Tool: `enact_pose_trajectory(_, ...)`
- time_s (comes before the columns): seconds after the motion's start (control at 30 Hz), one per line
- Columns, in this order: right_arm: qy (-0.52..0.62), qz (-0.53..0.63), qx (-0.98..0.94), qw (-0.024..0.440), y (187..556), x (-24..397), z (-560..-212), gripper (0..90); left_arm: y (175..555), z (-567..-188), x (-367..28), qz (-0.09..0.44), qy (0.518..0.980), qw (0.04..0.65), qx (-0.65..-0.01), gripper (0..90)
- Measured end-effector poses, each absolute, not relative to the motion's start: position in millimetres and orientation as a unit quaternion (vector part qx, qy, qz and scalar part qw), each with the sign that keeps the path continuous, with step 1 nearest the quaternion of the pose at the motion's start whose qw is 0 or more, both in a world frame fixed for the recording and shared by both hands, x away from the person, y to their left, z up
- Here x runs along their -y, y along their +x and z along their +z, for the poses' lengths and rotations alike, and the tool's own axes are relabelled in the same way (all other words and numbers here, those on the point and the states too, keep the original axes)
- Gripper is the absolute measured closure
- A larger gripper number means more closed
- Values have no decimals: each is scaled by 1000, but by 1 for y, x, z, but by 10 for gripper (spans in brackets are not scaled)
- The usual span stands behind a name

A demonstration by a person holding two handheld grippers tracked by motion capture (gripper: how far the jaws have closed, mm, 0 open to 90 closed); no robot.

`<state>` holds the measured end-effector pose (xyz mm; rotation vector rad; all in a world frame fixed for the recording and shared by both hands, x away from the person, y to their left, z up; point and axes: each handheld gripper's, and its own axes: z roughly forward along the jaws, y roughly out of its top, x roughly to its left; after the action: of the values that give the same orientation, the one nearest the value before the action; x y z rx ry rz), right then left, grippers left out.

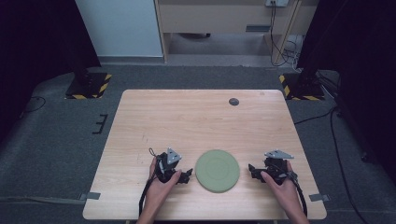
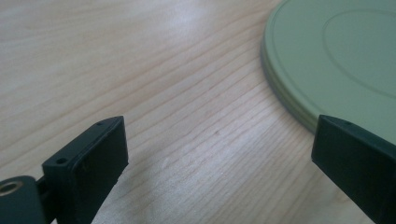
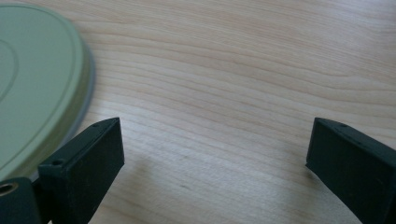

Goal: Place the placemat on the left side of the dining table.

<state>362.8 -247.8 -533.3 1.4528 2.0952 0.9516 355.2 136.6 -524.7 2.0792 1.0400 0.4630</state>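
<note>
Green plate (image 1: pixel 217 170) on table (image 1: pixel 187 121); left tool (image 1: pixel 186 176) and right tool (image 1: pixel 252 171) flank it, both spread, gripping nothing.

A light wooden table (image 1: pixel 196 116) stands on grey carpet (image 1: pixel 51 149), with a small dark round disc (image 1: pixel 234 101) near its far edge, well beyond either tool. Black stands with yellow-and-black striped bases (image 1: pixel 88 85) flank the far corners. Behind them sit a pale wall panel (image 1: pixel 119 25) and a wooden cabinet (image 1: pixel 219 16), with cables (image 1: pixel 280 46) trailing down at the far right. Dark curtains (image 1: pixel 28 46) close both sides.
</note>
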Motion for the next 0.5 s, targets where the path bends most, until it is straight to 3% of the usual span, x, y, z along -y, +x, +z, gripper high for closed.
enact_pose_trajectory(0.5,464,371,-780,196,344,235,-524,44,332,-520,-124,169,831,388,-362,39)
